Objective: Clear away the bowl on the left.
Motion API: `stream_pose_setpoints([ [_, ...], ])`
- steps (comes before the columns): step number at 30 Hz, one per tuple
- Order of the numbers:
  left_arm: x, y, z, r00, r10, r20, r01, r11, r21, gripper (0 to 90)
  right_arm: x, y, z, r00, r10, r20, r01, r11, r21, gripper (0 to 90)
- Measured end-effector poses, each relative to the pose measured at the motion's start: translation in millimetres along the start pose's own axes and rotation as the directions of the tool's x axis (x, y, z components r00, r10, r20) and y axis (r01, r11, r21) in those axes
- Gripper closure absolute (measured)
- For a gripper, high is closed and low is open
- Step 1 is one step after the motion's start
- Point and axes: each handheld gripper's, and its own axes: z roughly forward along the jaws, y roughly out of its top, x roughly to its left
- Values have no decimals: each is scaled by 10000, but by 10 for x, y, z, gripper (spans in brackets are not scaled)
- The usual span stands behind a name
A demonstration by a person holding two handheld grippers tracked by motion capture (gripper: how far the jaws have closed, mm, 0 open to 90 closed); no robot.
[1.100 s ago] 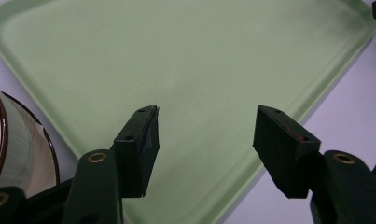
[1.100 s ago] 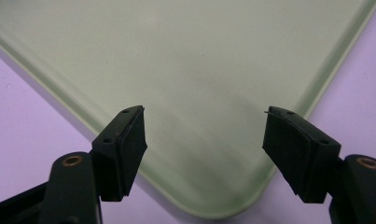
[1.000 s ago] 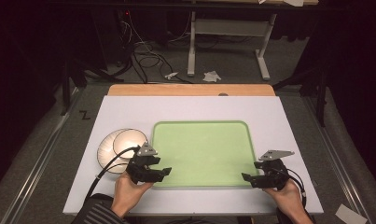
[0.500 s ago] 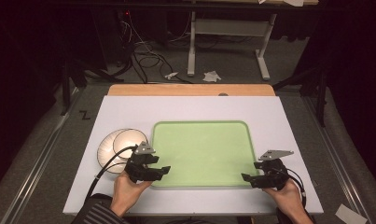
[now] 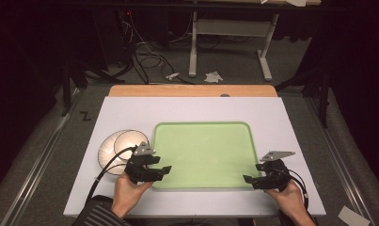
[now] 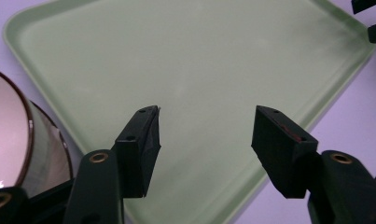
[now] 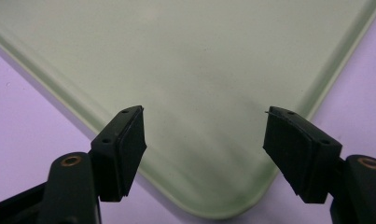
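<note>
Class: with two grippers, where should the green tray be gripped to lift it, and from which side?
Grip the tray's raised rim at its two near corners, coming from the person's side. It lies flat, so only the lip offers a hold. The left gripper and right gripper, both open, already face those corners.

You have a pale green tray (image 5: 201, 155) on a white surface (image 5: 130, 110), cream bowls (image 5: 116, 148) with brown rims, and a striped sleeve (image 5: 100, 214).

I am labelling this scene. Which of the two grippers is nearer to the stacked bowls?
The left gripper. It sits over the green tray's near left corner, right beside the bowls. The right gripper is at the tray's opposite near corner, with the tray between it and the bowls.
</note>
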Motion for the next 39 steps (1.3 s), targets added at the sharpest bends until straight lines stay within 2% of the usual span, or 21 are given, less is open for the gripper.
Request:
stream_pose_setpoints([
  [1,9,9,-56,9998,-46,-201,42,9998,-198,419,1,-10,-24,10000,-50,38,50,9999,-122,308],
  [4,16,20,-130,9993,-86,-361,69,9988,-485,419,10,-12,-29,9999,-88,69,89,9998,-203,309],
  [5,26,21,-192,9980,-73,-622,25,9971,-765,419,12,-9,-21,9997,-230,52,231,9996,-171,309],
  [9,64,23,-214,9968,-142,-790,85,9974,-722,420,13,-7,-21,9999,-120,33,120,9998,-147,309],
  [14,80,31,-208,9970,-178,-755,130,9979,-639,420,10,-3,-14,9999,-126,14,126,9999,-66,308],
  [16,86,32,-222,9967,-234,-782,180,9974,-694,419,12,-3,-15,9999,-109,22,109,9999,-83,308],
  [20,121,42,-297,9938,-326,-1067,203,9932,-1147,418,7,-5,-13,9999,-126,14,126,9999,-98,308],
  [21,159,41,-329,9905,-486,-1284,326,9917,-1244,419,6,-5,-14,9999,-138,-12,138,9999,-66,308],
  [24,204,33,-347,9884,-705,-1343,529,9901,-1303,419,8,-4,-14,9999,-119,-22,119,9999,-49,308],
  [25,240,32,-354,9860,-886,-1411,698,9886,-1331,419,6,-3,-12,9999,-129,-34,128,9999,-69,309],
  [29,288,43,-361,9837,-947,-1526,749,9885,-1310,419,3,-3,-11,10000,-76,-20,76,10000,-55,308],
  [31,330,45,-363,9796,-1011,-1735,798,9889,-1257,417,4,-3,-10,10000,-66,-26,65,10000,-53,308],
  [32,330,45,-363,9796,-1011,-1735,798,9889,-1257,414,4,-3,-10,9999,-88,-48,88,10000,-35,308],
  [33,350,35,-370,9736,-976,-2062,729,9895,-1244,408,4,-2,-8,10000,-92,-27,92,10000,-15,308],
  [34,350,35,-370,9736,-976,-2062,729,9895,-1244,411,4,-2,-8,10000,-92,-27,92,10000,-15,308],
  [35,388,26,-379,9686,-1093,-2233,811,9880,-1316,413,4,1,-7,10000,-18,-42,18,10000,-18,307],
  [36,388,26,-379,9686,-1093,-2233,811,9880,-1316,412,4,1,-7,10000,-18,-42,18,10000,-18,307],
  [38,482,12,-406,9593,-1474,-2409,1149,9829,-1441,409,-17,-3,-6,9999,92,-120,-92,10000,-23,306],
  [39,510,6,-422,9574,-1571,-2424,1233,9811,-1489,406,-22,-2,-4,9999,103,-124,-103,9999,-2,306],
])
